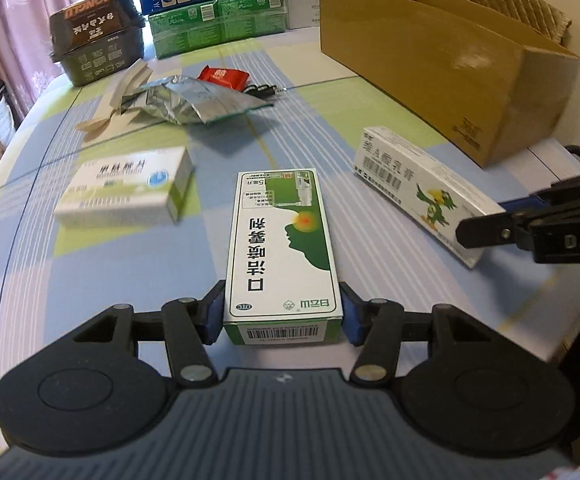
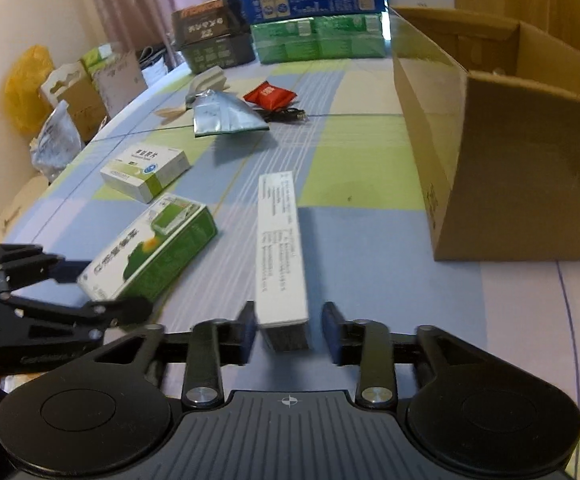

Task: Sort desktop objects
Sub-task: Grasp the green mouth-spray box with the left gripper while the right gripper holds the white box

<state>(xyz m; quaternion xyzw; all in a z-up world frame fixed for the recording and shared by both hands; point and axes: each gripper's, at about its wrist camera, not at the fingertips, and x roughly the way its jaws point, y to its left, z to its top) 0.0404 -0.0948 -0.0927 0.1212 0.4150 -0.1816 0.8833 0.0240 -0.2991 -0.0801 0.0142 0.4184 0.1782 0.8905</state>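
Green spray box gripped left, white tube box loose at right

Left wrist view: left gripper (image 1: 284, 314) has its blue fingers (image 1: 213, 314) pressed on both sides of the green-and-white spray box (image 1: 284, 248), near its barcode end. Box points away along the counter (image 1: 90, 280); can't tell if it's lifted or resting. Right gripper (image 1: 485, 232) comes in from the right edge at the near end of the long white box with a green bird (image 1: 425, 194); its finger gap is not readable from here. Other items well apart: small green-white pill box (image 1: 126, 190), silver foil pouch (image 1: 190, 100), red packet (image 1: 222, 77). Open cardboard carton (image 1: 449, 60) stands far right.

Right wrist view: the long white box (image 2: 282, 248) sits between the right gripper's fingers (image 2: 248, 330), and a gap shows on both sides. Fingers moderately spread, pads not pressing, so no hold. The box lies on the counter, near the carton (image 2: 509, 160). Left gripper (image 2: 102, 300) shows at lower left on the green box (image 2: 150, 252).

Step, as I judge it: gathering medicine boxes, probably for the carton. Left box is secured. Next move calls for the right fingers to either close squarely on the white box's narrow end or back clear. Then carry the green box to the carton without clipping its wall.
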